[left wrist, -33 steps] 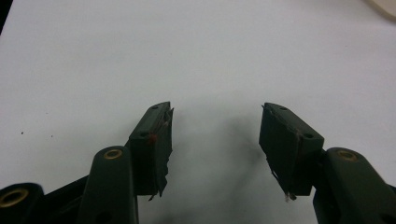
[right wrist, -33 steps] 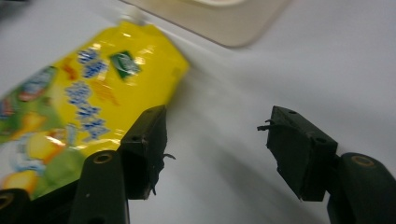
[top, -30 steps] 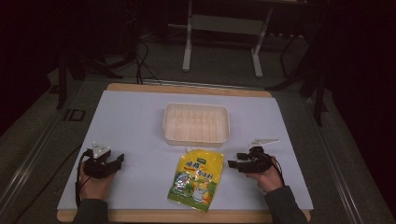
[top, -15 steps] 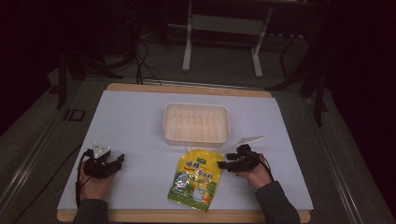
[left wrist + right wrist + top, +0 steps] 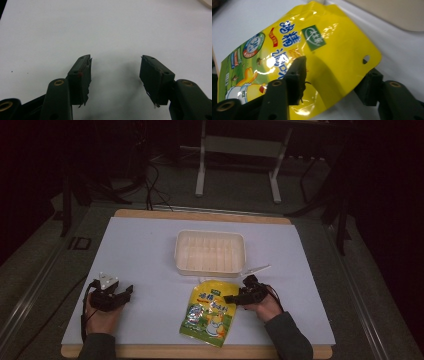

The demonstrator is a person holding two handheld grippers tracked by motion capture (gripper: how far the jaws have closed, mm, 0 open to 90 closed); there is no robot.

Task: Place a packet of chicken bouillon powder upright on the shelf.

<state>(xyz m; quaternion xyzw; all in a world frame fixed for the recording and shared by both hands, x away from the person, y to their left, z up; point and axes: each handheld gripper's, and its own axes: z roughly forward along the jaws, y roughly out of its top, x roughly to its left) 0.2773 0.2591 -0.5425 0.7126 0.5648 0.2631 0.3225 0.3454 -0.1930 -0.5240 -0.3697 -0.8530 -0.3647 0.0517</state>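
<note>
Lying flat, yellow pouch (image 5: 209, 312), top toward tray (image 5: 210, 251)

dim dark surroundings, table (image 5: 150, 245) lit, glare on pouch (image 5: 317, 50), soft focus.

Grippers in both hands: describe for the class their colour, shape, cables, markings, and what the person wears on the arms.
Both the left gripper and right gripper are black, two-jawed, with brass-coloured pivot rivets. The left carries a grey three-cornered plate. A black cable trails from it. Sleeves are dark grey.

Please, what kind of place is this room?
Probably a lab or studio set up for recording: a table with a white cover stands in a dark room, with cables on the floor and a metal stand behind it.
</note>
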